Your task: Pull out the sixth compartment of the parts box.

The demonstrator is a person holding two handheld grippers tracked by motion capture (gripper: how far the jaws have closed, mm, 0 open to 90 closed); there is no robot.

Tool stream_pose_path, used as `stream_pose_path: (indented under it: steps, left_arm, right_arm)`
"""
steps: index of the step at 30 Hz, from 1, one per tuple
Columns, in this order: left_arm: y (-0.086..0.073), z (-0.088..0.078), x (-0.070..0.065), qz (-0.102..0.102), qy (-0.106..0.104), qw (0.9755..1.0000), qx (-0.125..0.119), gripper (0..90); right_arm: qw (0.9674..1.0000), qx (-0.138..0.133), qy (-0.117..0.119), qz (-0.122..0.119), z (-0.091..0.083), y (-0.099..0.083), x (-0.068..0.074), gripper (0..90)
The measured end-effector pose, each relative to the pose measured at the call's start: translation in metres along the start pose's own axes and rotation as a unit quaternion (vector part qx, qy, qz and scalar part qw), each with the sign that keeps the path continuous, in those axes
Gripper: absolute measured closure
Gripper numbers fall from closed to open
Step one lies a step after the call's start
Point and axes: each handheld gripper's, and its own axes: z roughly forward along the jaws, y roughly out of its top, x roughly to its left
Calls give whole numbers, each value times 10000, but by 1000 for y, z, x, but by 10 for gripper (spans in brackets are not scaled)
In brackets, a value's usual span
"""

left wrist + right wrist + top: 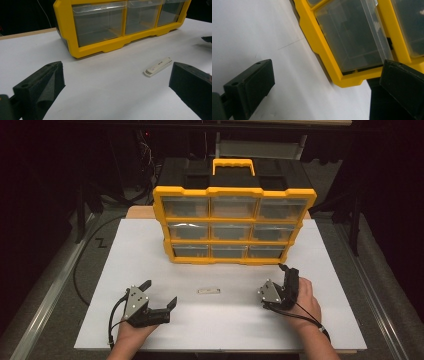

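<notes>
On the white table (150,245), midway between the two grippers, a small cream-white stick (208,291) lies flat and bare. In the left gripper view the stick (158,67) is slim and oblong with rounded ends, a round mark near its nearer end and faint dark lettering along its top; what the lettering says is too small to read. It points slantwise toward the organizer and touches neither gripper.

The left gripper (160,293) rests near the table's front edge in the person's left hand (131,332), its jaws spread wide and holding nothing; seen along its own jaws, the stick lies ahead, closer to the right-hand jaw. The right gripper (290,270) sits well apart on the other side of the stick, held in the right hand (306,301), jaws likewise wide and empty, aimed at the organizer's lower corner.

Behind the stick stands a yellow organizer (234,192) with a black back and a yellow carry handle (233,166), tilted slightly backward. Its front holds nine clear drawers in three rows of three. The bottom-row drawers (98,25) look empty through their clear fronts. In the right gripper view a drawer (354,35) seems to show dim shapes behind the plastic; what they are cannot be told. The upper drawers' contents are unclear from above.
</notes>
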Motion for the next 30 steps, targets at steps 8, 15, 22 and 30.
stream_pose_path:
  steps: [8,15,22,30]
  left_arm:
    - [0,0,0,19,9,10000,3,7]
    - [0,0,0,31,-8,10000,17,7]
    - [0,0,0,36,-20,10000,14,7]
    - [0,0,0,43,-17,10000,15,7]
  right_arm:
    - [9970,25,-257,-733,-4,6,3,8]
    - [9950,84,-327,-938,-6,9,5,8]
    - [9921,138,-360,-1194,-6,10,8,8]
    - [9889,154,-393,-1426,-4,10,11,9]
